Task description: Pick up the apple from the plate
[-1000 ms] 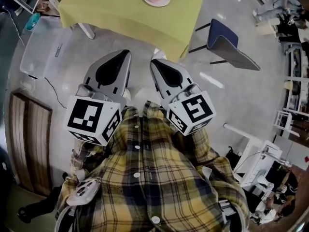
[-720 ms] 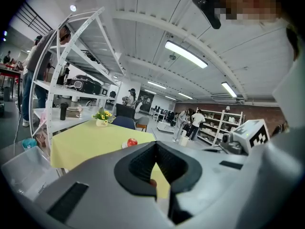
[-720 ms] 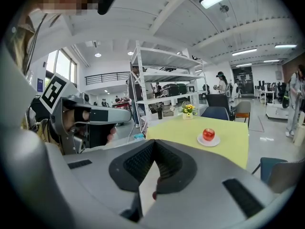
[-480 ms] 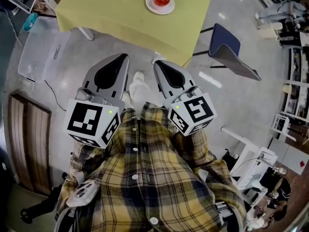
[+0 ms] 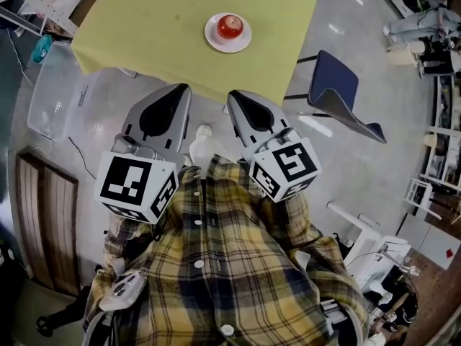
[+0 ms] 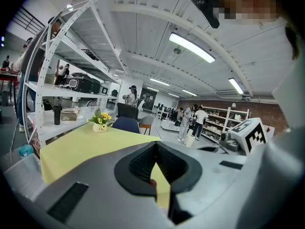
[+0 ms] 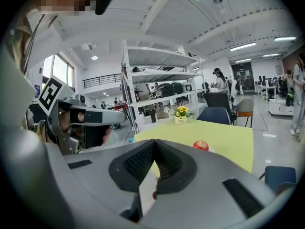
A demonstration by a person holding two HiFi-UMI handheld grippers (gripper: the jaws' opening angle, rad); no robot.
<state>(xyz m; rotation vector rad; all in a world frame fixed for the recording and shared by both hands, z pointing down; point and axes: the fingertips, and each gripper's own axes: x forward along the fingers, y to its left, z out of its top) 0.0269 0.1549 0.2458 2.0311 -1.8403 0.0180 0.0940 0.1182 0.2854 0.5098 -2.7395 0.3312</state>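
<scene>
A red apple [image 5: 230,26] sits on a small white plate [image 5: 213,43] on the yellow-green table [image 5: 158,34]. Both grippers are held side by side short of the table's near edge, pointing at it. My left gripper [image 5: 178,89] is shut and empty, as is my right gripper [image 5: 232,94]. In the right gripper view the apple [image 7: 200,145] shows just right of and beyond the closed jaw tips [image 7: 153,142], well apart from them. The left gripper view shows its closed jaws [image 6: 153,144] before the table [image 6: 81,144]; the apple is hidden there.
A blue chair [image 5: 340,92] stands right of the table. A clear plastic box [image 5: 57,85] lies on the floor at the left, a wooden board [image 5: 43,215] nearer. A flower pot [image 7: 180,114] stands at the table's far end. Shelving and people fill the background.
Both grippers have moved forward toward the table. The table with plate and apple has slid down the head view, closer to the jaw tips. Both jaws stayed shut.
</scene>
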